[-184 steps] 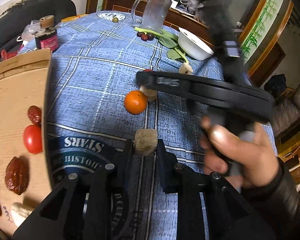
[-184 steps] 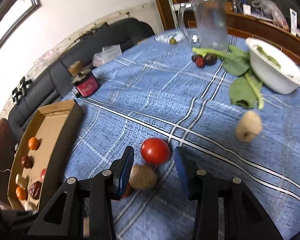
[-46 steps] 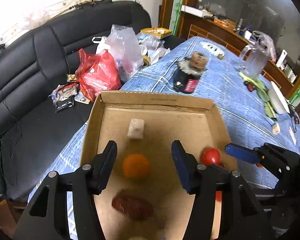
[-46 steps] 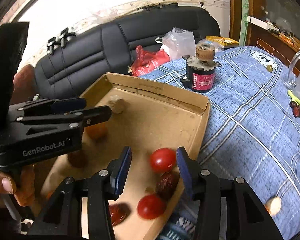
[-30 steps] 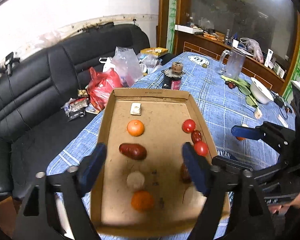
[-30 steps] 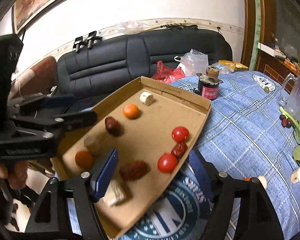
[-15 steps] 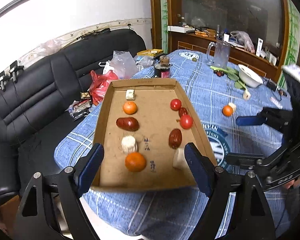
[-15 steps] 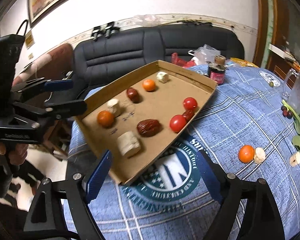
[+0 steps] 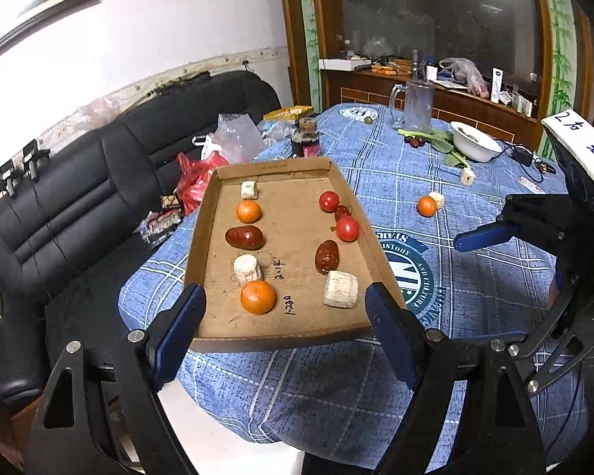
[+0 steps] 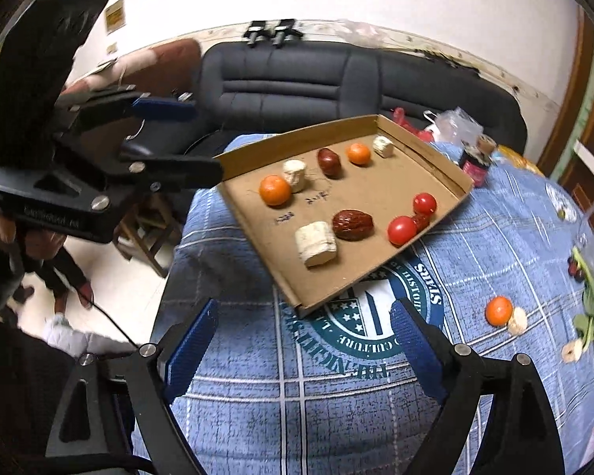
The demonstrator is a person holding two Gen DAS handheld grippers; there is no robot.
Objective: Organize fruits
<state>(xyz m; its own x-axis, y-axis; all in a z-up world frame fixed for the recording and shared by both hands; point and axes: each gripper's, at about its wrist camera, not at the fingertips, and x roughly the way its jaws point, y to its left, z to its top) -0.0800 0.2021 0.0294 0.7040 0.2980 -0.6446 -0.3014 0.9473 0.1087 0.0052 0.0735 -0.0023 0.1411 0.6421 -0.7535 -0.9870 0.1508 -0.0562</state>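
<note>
Fruits sit mostly in the cardboard tray (image 9: 202, 245), ahead of and between the left gripper (image 9: 285, 312) fingers: two oranges (image 9: 257, 296), two cherry tomatoes (image 9: 347, 228), red dates (image 9: 327, 256) and pale banana chunks (image 9: 340, 294), lined up roughly in two columns. One orange on the cloth (image 9: 427, 206) lies outside the tray, far ahead and right of the left tongs, touching a pale chunk (image 9: 438, 199). From the right wrist view this stray orange (image 10: 498, 310) is ahead-right of the right gripper (image 10: 303, 336), well apart from it. Both tongs are spread wide and hold nothing, hovering above the blue tablecloth (image 9: 475, 277) near the table edge.

Step, as I judge: between picks, most sorting done, loose pieces left. The next move likely calls for the right tongs to reach forward-right to the stray orange, straddle it without nudging the chunk, close, then carry it to the tray's orange column.
</note>
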